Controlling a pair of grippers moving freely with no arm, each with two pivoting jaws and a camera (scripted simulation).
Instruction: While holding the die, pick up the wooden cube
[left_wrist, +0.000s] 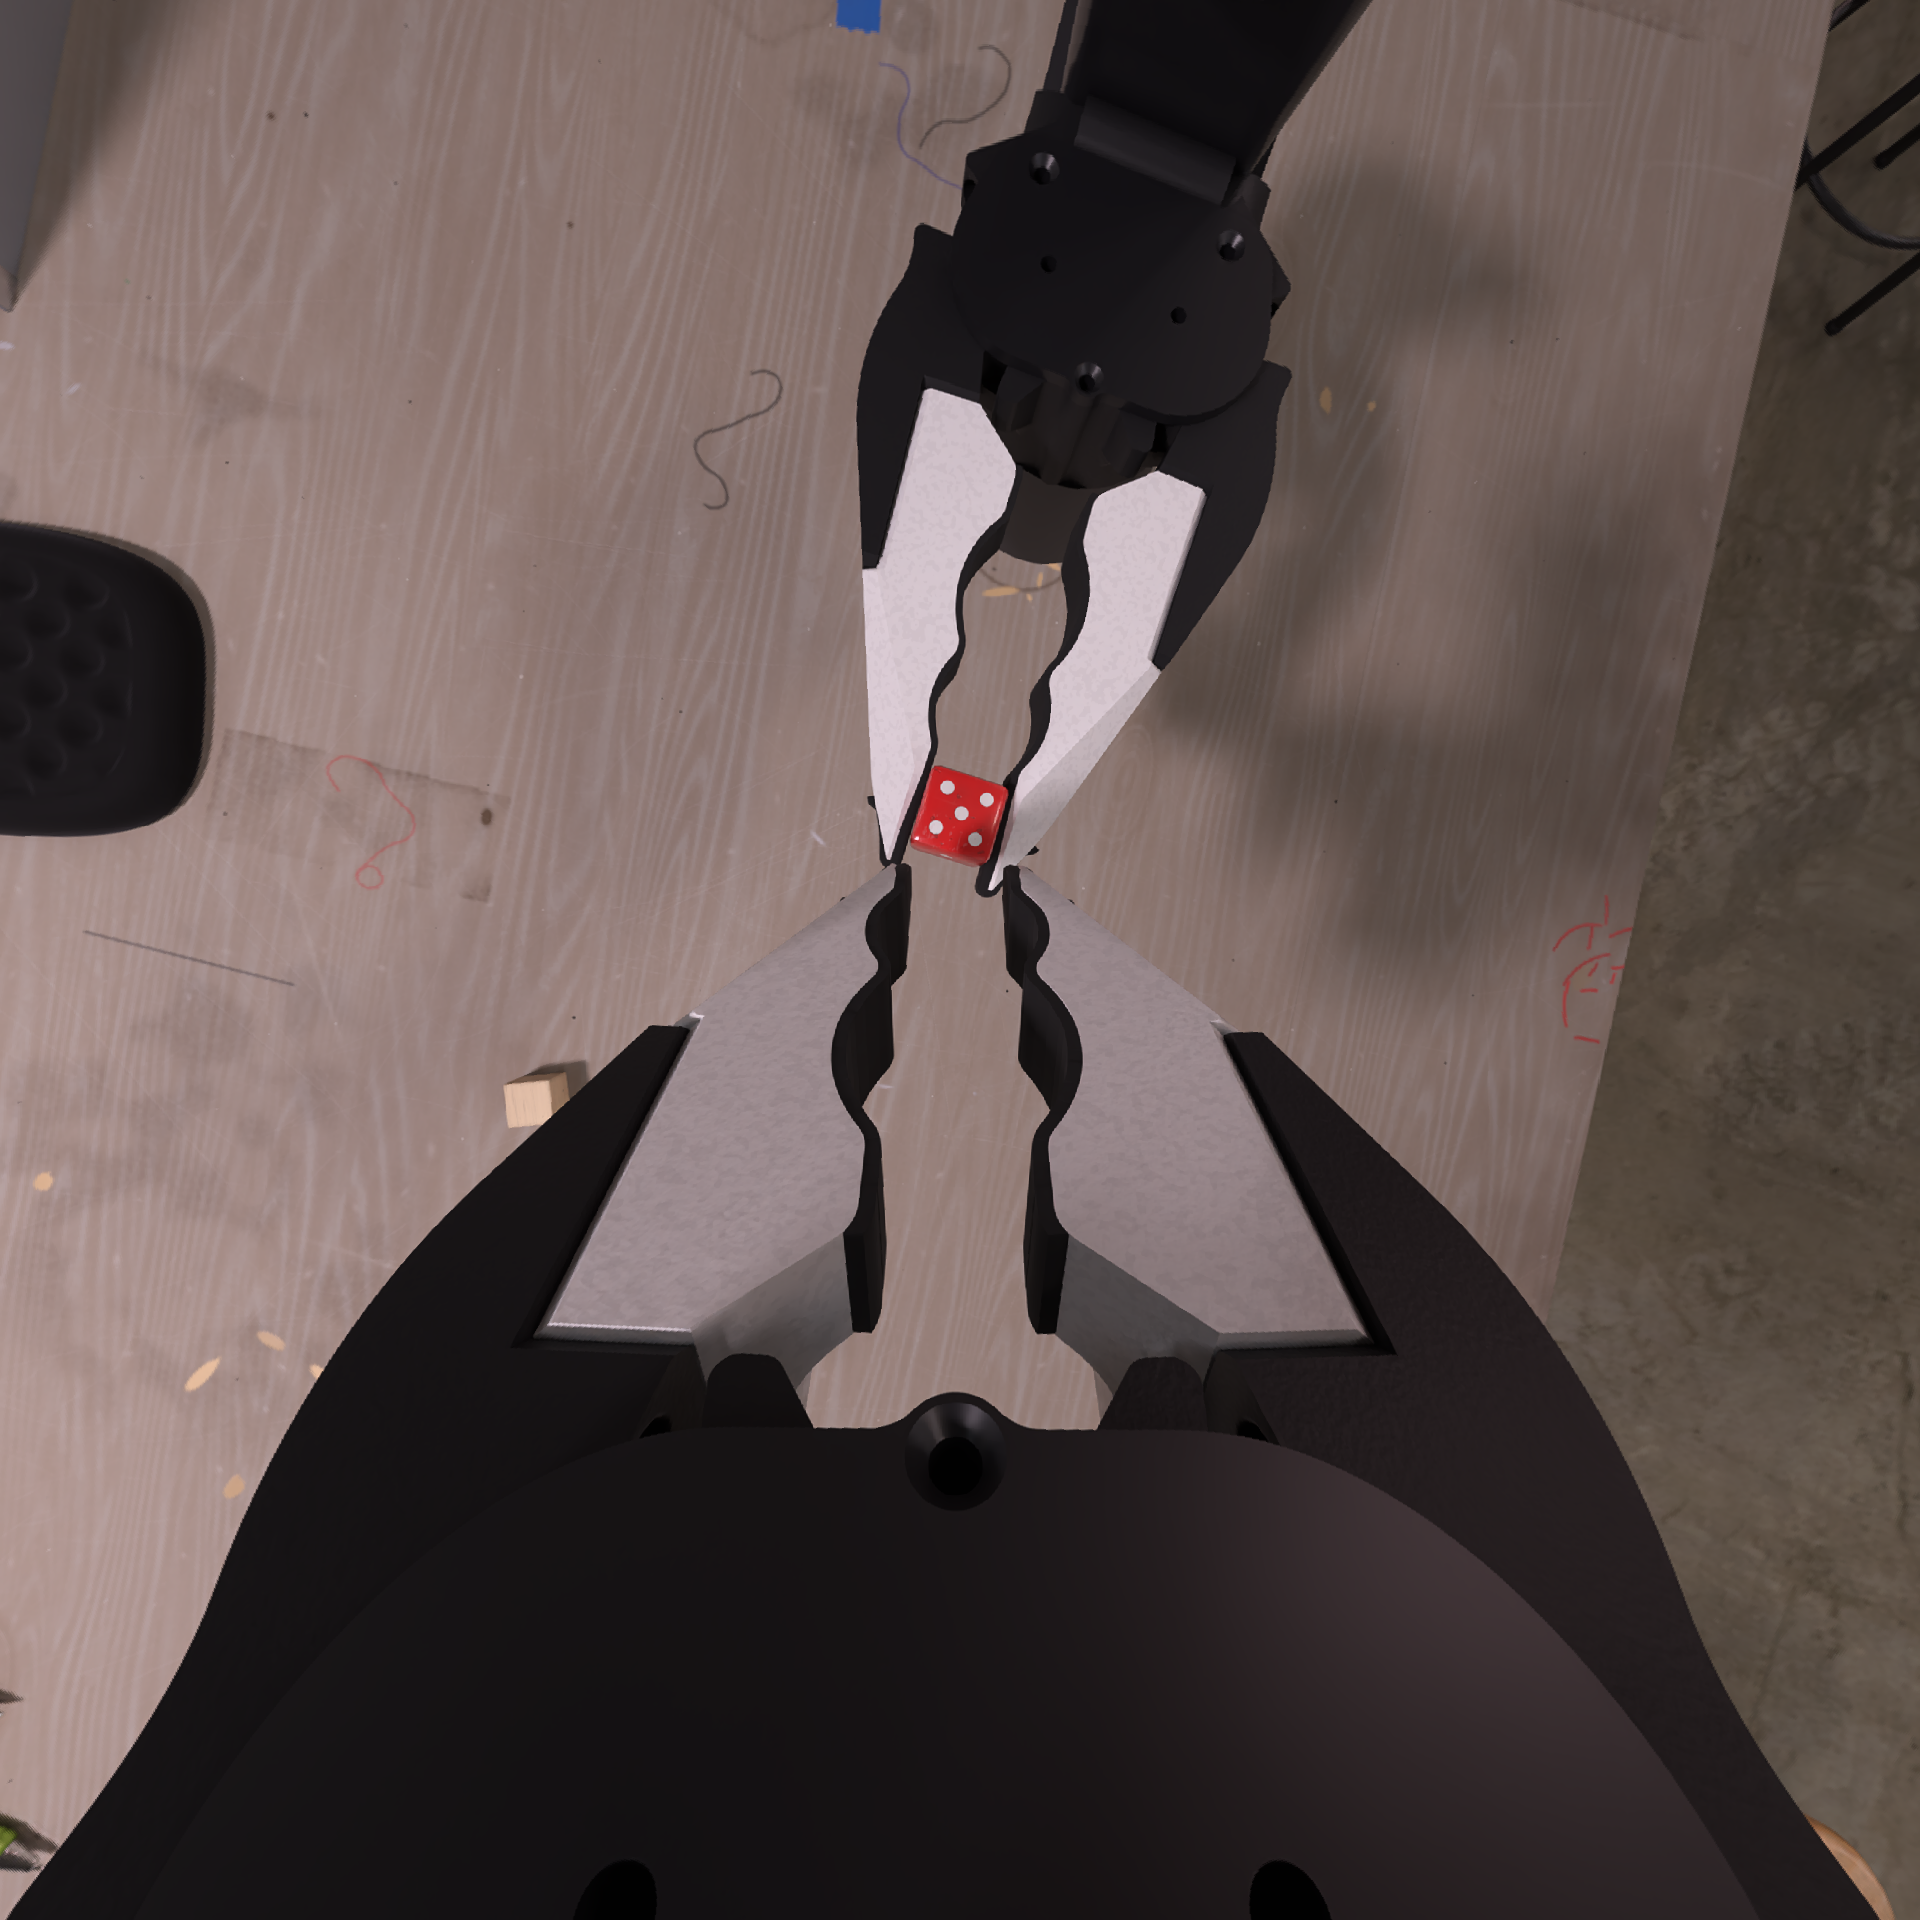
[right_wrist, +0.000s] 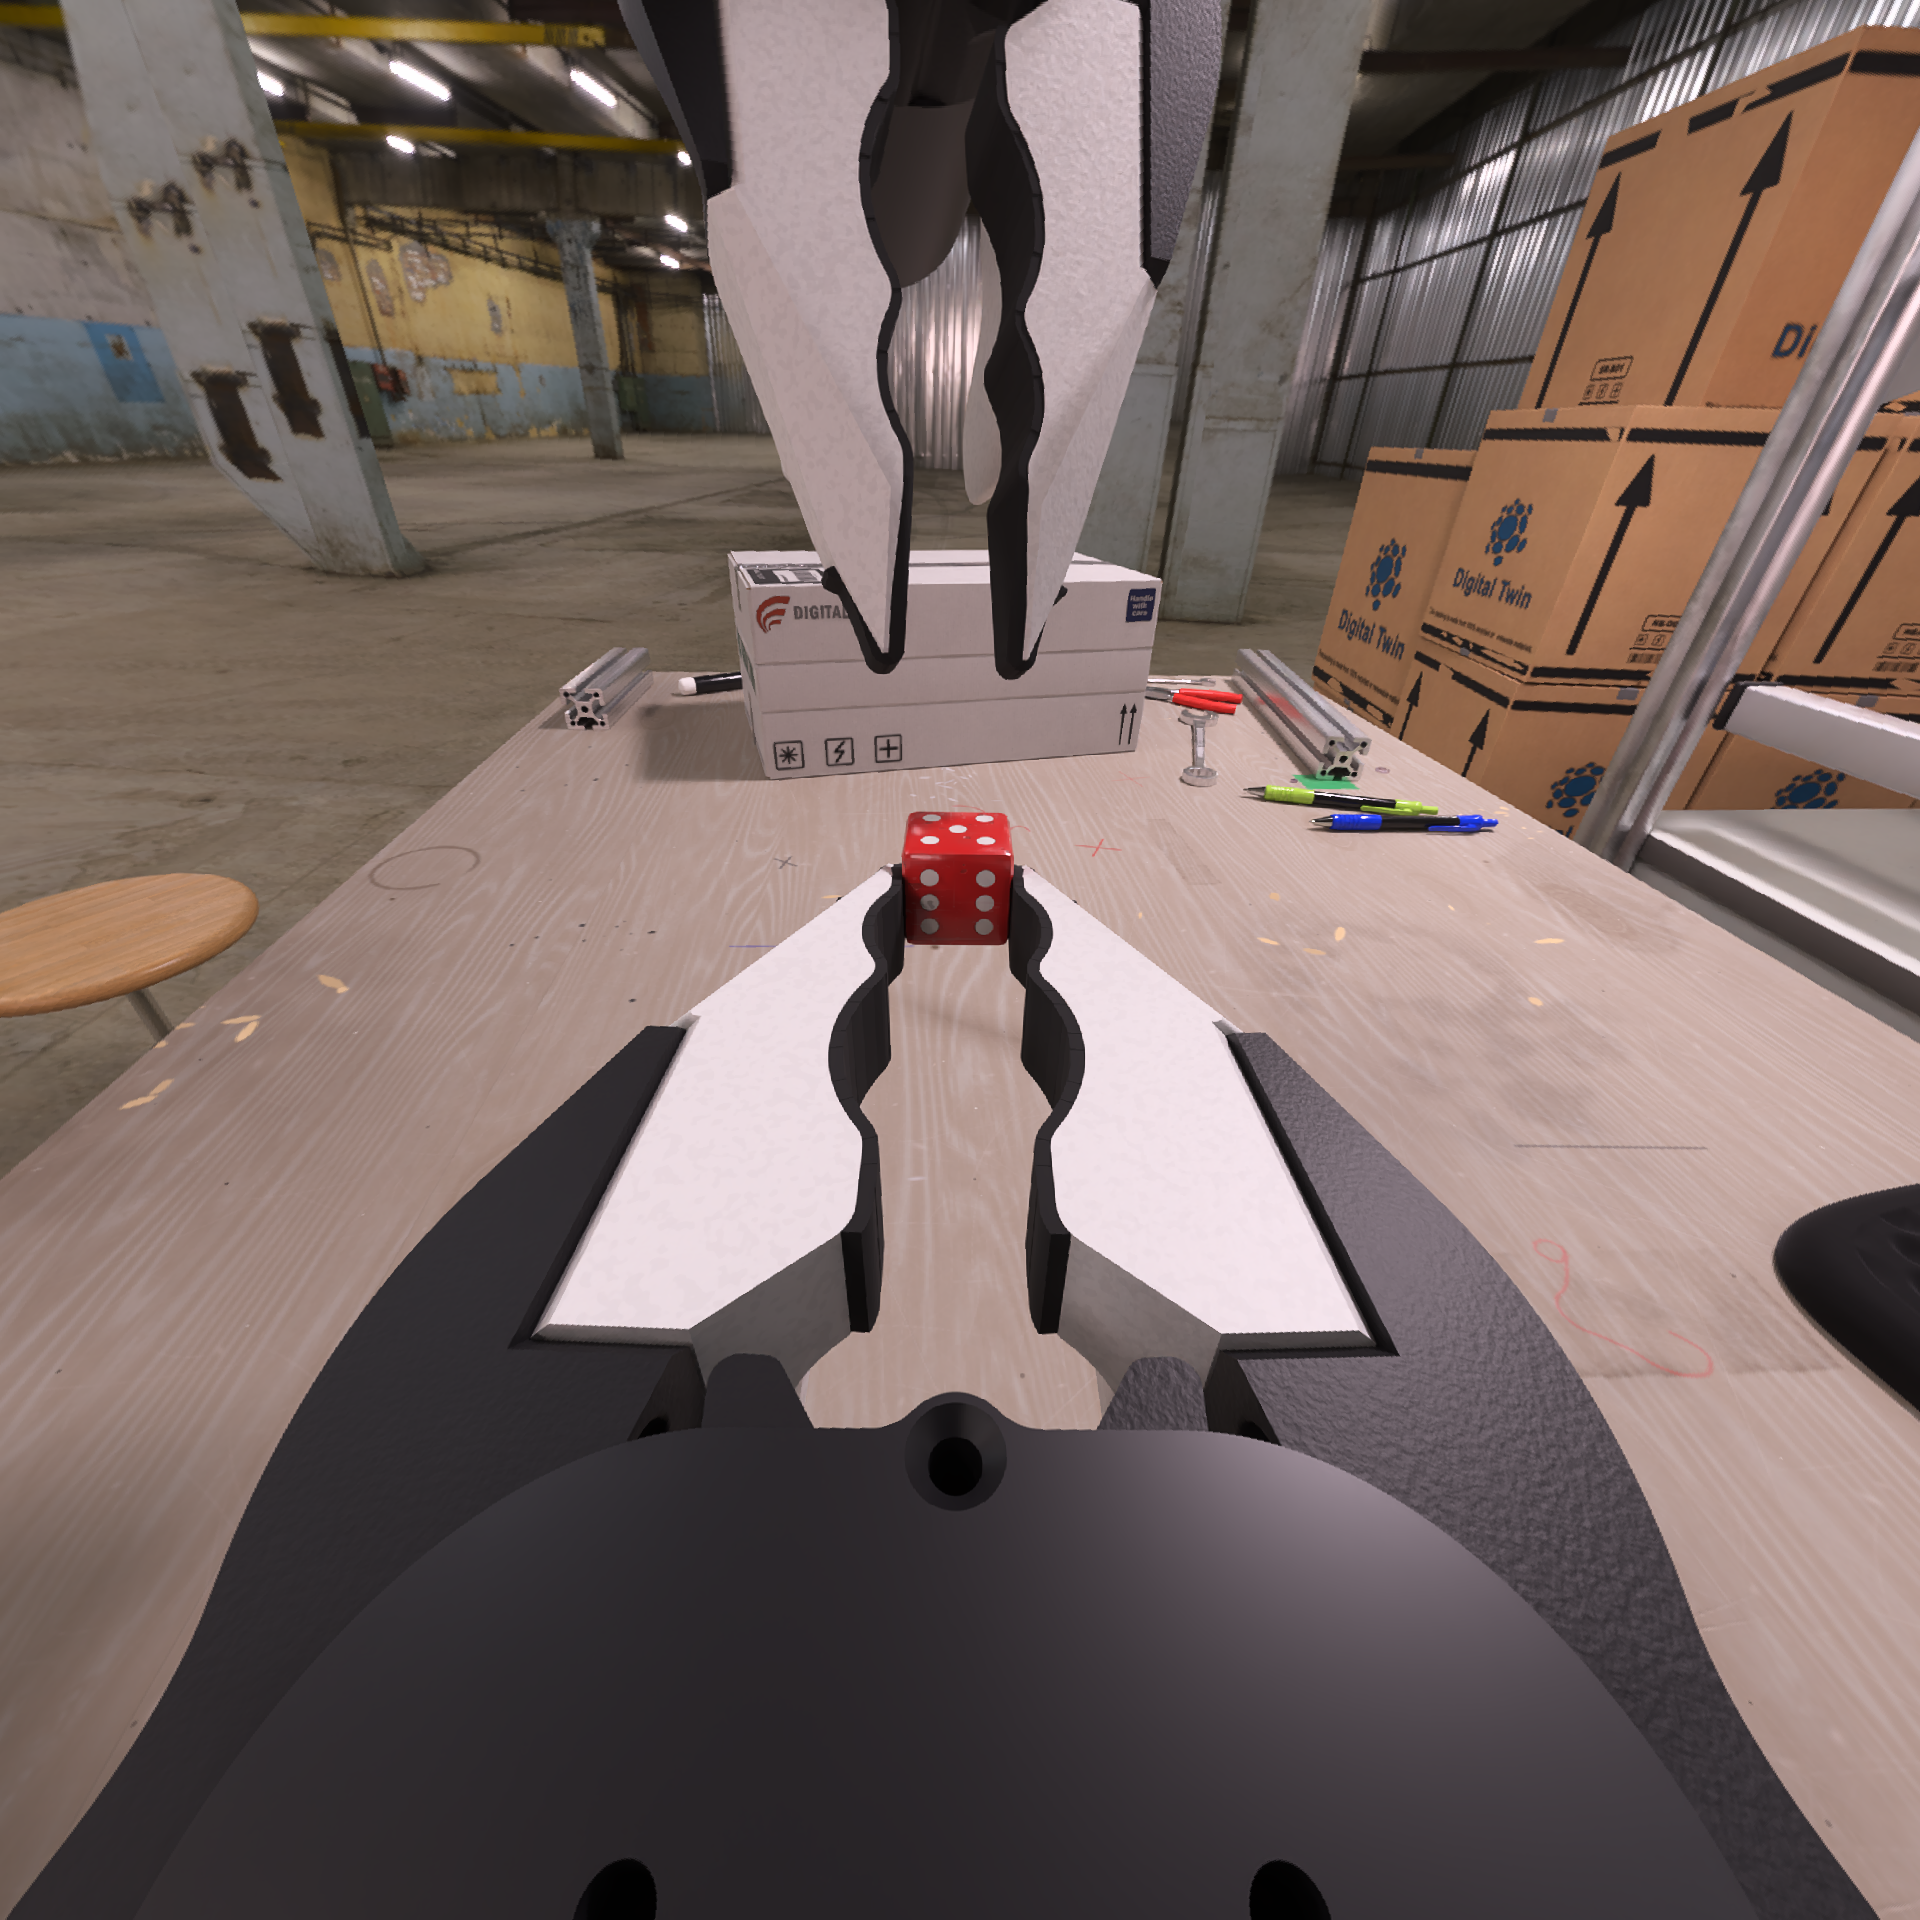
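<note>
Wooden cube (left_wrist: 537, 1096), a small pale block with plain faces, lies on the wood-grain table (left_wrist: 416, 416) off to the side of our left gripper (left_wrist: 954, 883), untouched and half hidden behind that gripper's finger. Our right gripper (right_wrist: 956, 883) is clamped on the red die (right_wrist: 956, 878), white pips showing, while the left hangs above it, empty, jaws parted. We judge the die step done, so next the left must swing across and down, straddling the cube.

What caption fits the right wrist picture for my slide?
Right claw pinches a red die above the wooden table, left claw hanging overhead.
</note>
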